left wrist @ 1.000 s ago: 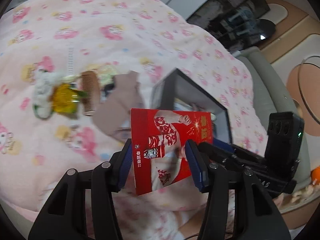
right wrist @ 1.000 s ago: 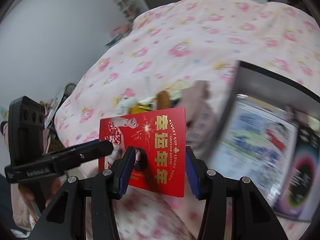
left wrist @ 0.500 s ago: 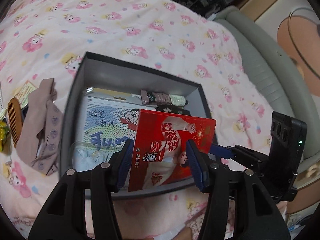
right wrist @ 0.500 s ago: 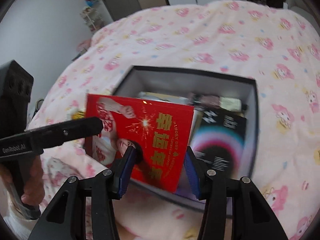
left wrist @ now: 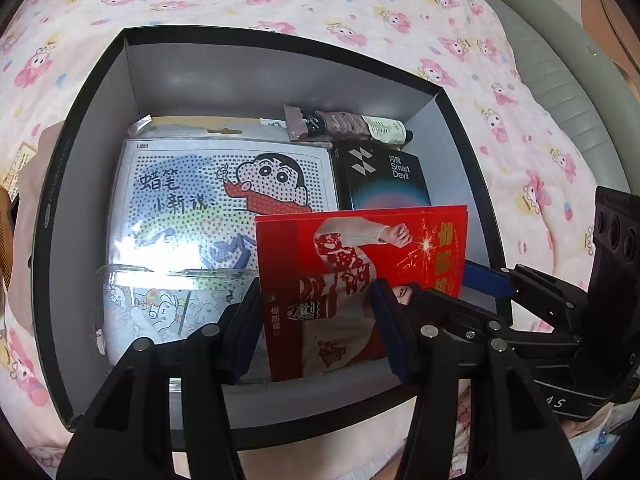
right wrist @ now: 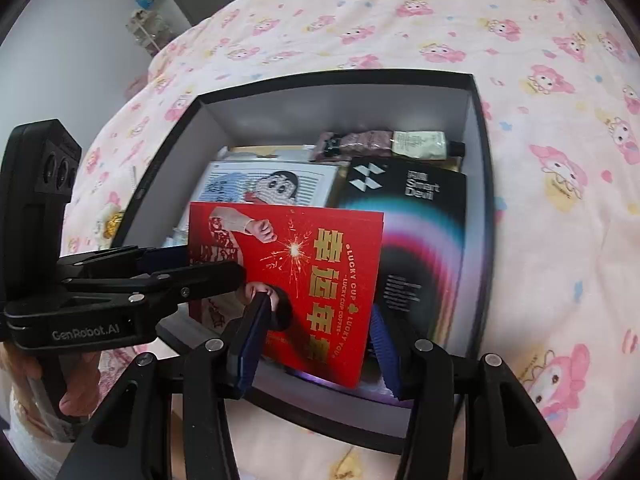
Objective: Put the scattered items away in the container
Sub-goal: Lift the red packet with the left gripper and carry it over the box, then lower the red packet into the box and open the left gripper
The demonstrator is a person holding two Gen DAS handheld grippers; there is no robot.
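A flat red pack (left wrist: pixel 360 248) (right wrist: pixel 304 256) with gold lettering hangs tilted over the near part of the open black box (left wrist: pixel 80 128) (right wrist: pixel 476 160). My left gripper (left wrist: pixel 316 300) (right wrist: pixel 208 264) grips it, one pad at its left edge and the other across its face. My right gripper (right wrist: pixel 320 312) (left wrist: pixel 444 284) has the pack between its jaws, which are opening; its right pad still meets the pack's right edge. Inside the box lie a cartoon sheet pack (left wrist: pixel 224 200), a black Smart Devil box (left wrist: pixel 384 176) and a small tube (left wrist: pixel 384 128).
The box sits on a pink printed bedcover (right wrist: pixel 560 160). A beige sock (left wrist: pixel 28 200) and a brown comb (left wrist: pixel 6 240) lie left of the box, with a yellow item (right wrist: pixel 112 224) beyond. A grey padded edge (left wrist: pixel 560 80) runs at the right. A hand (right wrist: pixel 76 380) holds the left gripper.
Both grippers carried the red pack away from the scattered items on the cover to above the box, then lower toward its inside. The box now fills both views.
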